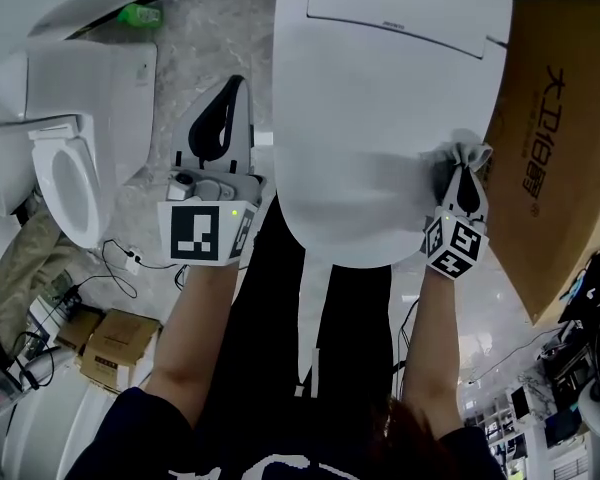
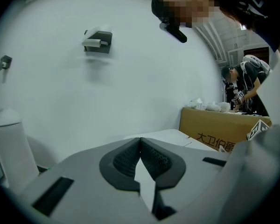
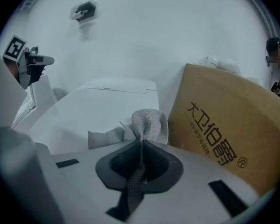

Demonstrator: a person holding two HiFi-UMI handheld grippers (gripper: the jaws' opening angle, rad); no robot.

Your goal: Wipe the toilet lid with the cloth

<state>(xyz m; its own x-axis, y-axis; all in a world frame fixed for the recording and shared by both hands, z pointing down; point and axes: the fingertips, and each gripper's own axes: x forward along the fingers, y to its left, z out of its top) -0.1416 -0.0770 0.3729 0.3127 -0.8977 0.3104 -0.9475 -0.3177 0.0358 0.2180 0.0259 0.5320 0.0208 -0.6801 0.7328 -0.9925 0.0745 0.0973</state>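
Note:
The white toilet lid [image 1: 380,108] lies closed in front of me, also seen in the right gripper view as the toilet lid [image 3: 98,106]. My right gripper [image 1: 466,168] is shut on a grey cloth [image 1: 462,155] at the lid's right edge. In the right gripper view the cloth [image 3: 147,122] bunches out past the pinched jaws of the right gripper [image 3: 141,141], resting against the lid's side. My left gripper [image 1: 230,93] hovers left of the lid over the floor, jaws closed with nothing in them. In its own view the left gripper [image 2: 140,141] has its pads meeting.
A large cardboard box [image 1: 560,138] stands tight against the toilet's right side. A second toilet [image 1: 65,148] sits at the left, with small boxes [image 1: 110,338] and cables on the floor. A green object [image 1: 140,14] lies on the floor. Another person [image 2: 245,80] works beyond the box.

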